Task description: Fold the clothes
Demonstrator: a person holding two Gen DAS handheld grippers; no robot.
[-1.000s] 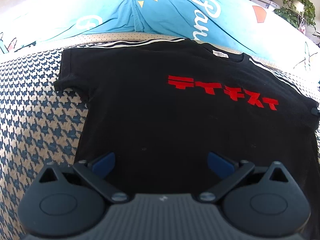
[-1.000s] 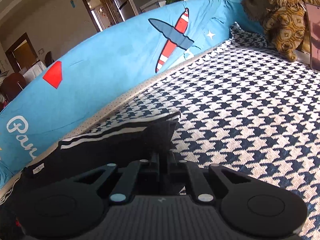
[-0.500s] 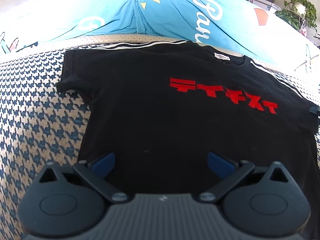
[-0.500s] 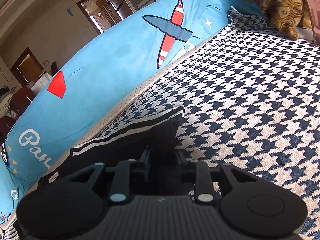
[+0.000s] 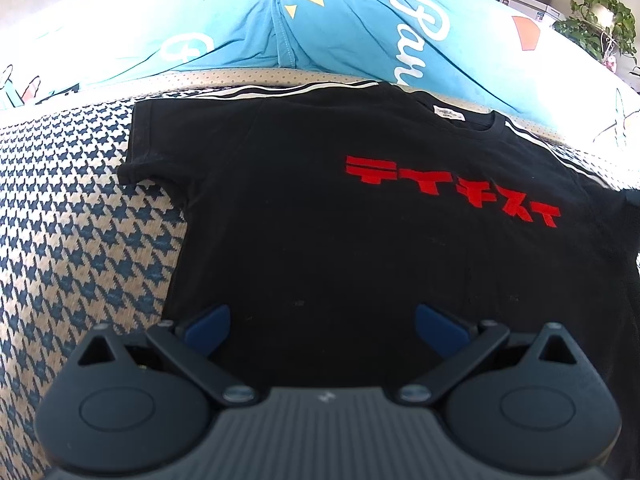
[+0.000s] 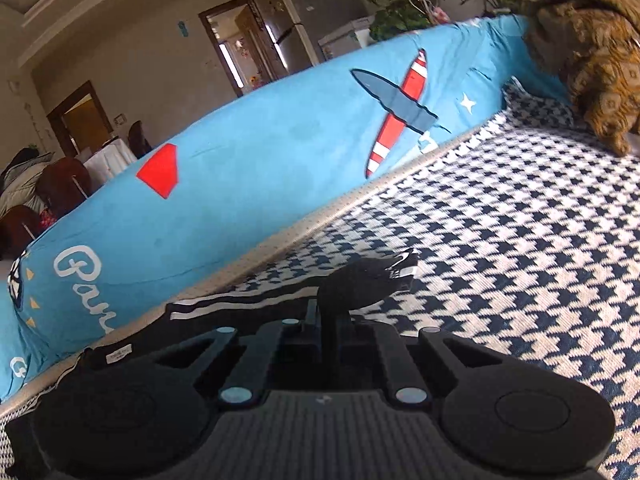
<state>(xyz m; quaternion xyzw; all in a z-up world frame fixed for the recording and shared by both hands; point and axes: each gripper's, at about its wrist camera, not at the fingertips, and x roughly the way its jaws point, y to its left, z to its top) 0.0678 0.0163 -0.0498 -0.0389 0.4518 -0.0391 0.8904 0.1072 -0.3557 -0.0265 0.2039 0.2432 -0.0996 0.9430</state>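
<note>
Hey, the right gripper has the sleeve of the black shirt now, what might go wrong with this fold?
The right gripper pinches only the bunched sleeve tip, so it may slip out. The left gripper is open over the shirt, pinning nothing, so pulling may drag the whole shirt across the houndstooth cover and skew the fold.

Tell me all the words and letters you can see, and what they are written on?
"テイキスト" in red, on the chest of the black T-shirt.
"Pan", white cursive cut off at the cushion's bottom edge, on the blue sofa cushion.
Neck label inside the shirt collar: too small to read.
White cursive at the left of the other blue cushion: partly hidden, unreadable.
</note>
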